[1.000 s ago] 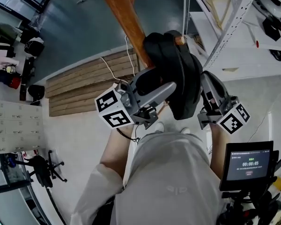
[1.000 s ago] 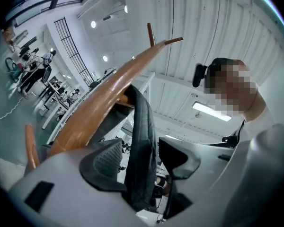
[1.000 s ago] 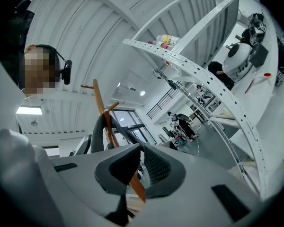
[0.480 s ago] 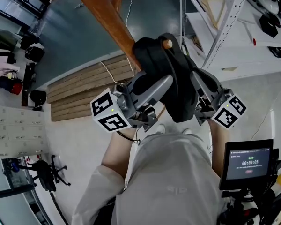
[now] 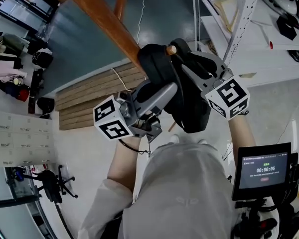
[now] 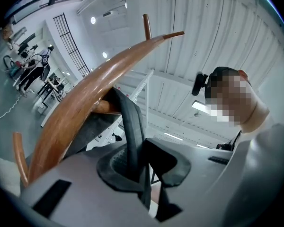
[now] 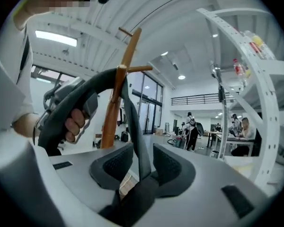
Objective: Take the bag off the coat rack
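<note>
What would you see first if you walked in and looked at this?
A black bag hangs on the slanting wooden rack, in the middle of the head view. The left gripper has just been closing, and its fingers now pinch the bag's strap. The right gripper, on the bag's other side, has just been opening, with strap running loose between its fingers.

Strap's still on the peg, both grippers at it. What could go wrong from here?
1. The right gripper has just been opening; the strap runs loose between its fingers. Only the left gripper, just closing on the strap, grips it, so the bag may slip when lifted.
2. The strap still loops over the peg; a sideways pull could snag it or tip the coat rack.
</note>
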Demonstrator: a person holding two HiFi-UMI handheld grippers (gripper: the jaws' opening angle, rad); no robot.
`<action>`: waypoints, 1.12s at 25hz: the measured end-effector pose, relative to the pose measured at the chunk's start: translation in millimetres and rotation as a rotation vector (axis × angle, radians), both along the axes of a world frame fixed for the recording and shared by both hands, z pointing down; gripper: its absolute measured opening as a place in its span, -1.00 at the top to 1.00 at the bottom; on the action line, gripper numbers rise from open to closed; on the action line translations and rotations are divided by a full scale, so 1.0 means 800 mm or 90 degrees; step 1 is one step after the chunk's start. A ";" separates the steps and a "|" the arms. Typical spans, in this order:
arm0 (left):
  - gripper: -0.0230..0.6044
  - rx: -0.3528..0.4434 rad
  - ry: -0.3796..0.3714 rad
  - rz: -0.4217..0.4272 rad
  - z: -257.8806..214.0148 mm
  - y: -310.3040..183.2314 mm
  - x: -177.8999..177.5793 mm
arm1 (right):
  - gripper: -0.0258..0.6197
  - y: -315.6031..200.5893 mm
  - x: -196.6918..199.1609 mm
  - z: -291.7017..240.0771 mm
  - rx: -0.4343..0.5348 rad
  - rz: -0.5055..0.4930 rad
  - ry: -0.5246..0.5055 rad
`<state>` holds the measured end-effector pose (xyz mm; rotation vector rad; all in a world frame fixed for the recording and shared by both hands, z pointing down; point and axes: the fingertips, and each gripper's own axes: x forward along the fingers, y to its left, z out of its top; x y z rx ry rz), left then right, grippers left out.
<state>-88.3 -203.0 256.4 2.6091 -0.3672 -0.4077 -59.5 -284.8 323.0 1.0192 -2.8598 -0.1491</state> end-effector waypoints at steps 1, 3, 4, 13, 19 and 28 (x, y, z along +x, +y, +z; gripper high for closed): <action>0.75 -0.001 -0.002 0.000 0.001 -0.002 -0.002 | 0.54 -0.004 -0.011 0.004 0.007 -0.009 0.031; 0.75 -0.005 -0.003 0.003 0.003 -0.004 -0.011 | 0.34 -0.014 -0.036 0.015 0.019 -0.011 0.087; 0.75 -0.006 -0.003 0.005 0.004 -0.004 -0.016 | 0.34 -0.019 -0.046 0.020 0.019 -0.009 0.105; 0.75 0.000 -0.001 -0.002 0.010 -0.004 -0.016 | 0.53 -0.047 -0.062 0.049 -0.053 0.004 0.105; 0.74 -0.002 0.014 -0.002 0.008 -0.007 -0.015 | 0.64 -0.053 -0.061 0.046 -0.059 0.030 0.070; 0.75 0.015 0.028 0.017 0.004 0.005 -0.011 | 0.71 -0.075 -0.025 0.039 -0.074 0.159 0.006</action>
